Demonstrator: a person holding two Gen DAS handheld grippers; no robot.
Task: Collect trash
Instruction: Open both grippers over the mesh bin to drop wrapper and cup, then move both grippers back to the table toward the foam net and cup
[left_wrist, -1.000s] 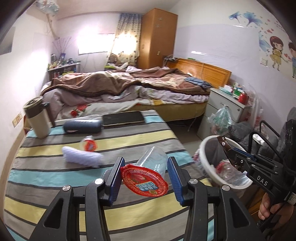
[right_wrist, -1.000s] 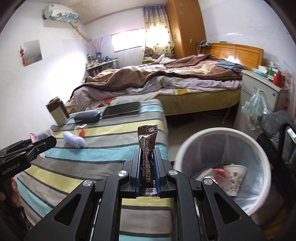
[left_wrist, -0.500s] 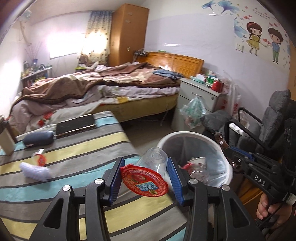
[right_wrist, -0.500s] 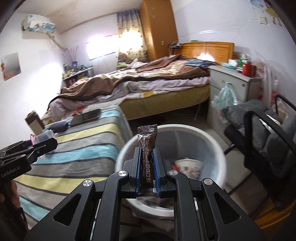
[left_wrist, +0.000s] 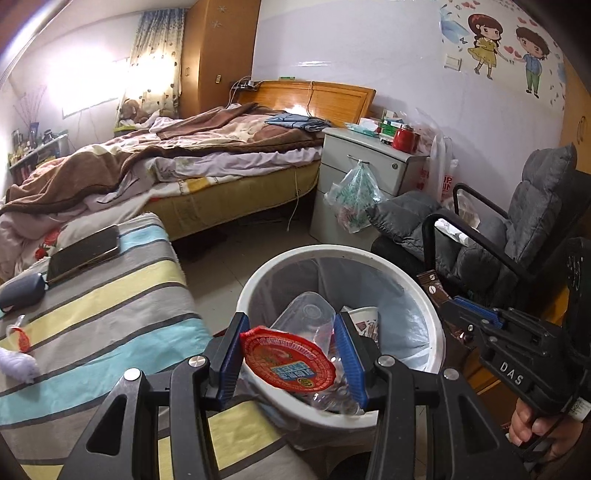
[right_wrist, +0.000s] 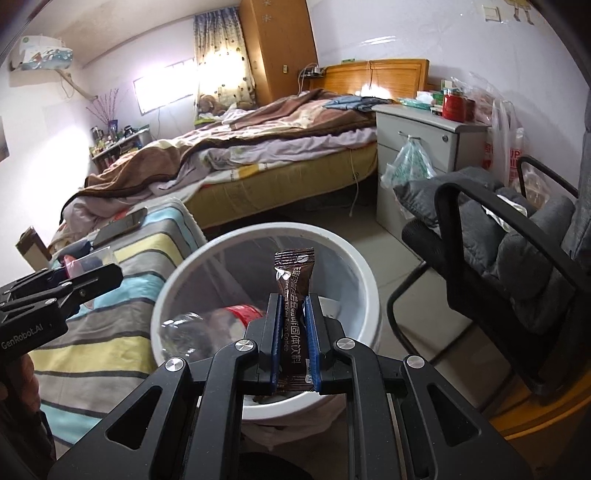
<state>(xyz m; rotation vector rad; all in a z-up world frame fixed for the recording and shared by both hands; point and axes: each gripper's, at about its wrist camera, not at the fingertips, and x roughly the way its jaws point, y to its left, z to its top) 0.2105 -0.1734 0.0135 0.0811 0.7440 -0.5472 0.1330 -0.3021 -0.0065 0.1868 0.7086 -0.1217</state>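
My left gripper (left_wrist: 291, 328) is shut on a clear plastic cup (left_wrist: 306, 317) whose peeled red foil lid (left_wrist: 288, 363) hangs toward the camera; the cup hangs over the near rim of the white trash bin (left_wrist: 437, 328). My right gripper (right_wrist: 293, 301) is shut on a brown coffee sachet (right_wrist: 293, 280) held upright over the white trash bin (right_wrist: 365, 273), which holds a clear bottle (right_wrist: 192, 328) and a paper cup (left_wrist: 364, 319). In the right wrist view, the left gripper (right_wrist: 110, 275) enters from the left with the cup; in the left wrist view, the right gripper (left_wrist: 436, 291) enters from the right.
A striped table (left_wrist: 103, 306) lies left of the bin, with a phone (left_wrist: 85, 249), a dark case (left_wrist: 22, 293), a white crumpled wad (left_wrist: 16, 365) and a small red-topped item (left_wrist: 20, 334). A grey chair (left_wrist: 517, 229) stands right, a nightstand (left_wrist: 358, 173) and bed (left_wrist: 184, 162) behind.
Both grippers swung right from above the striped table to over the trash bin, each still shut on its item. The bin now fills the centre of both views.
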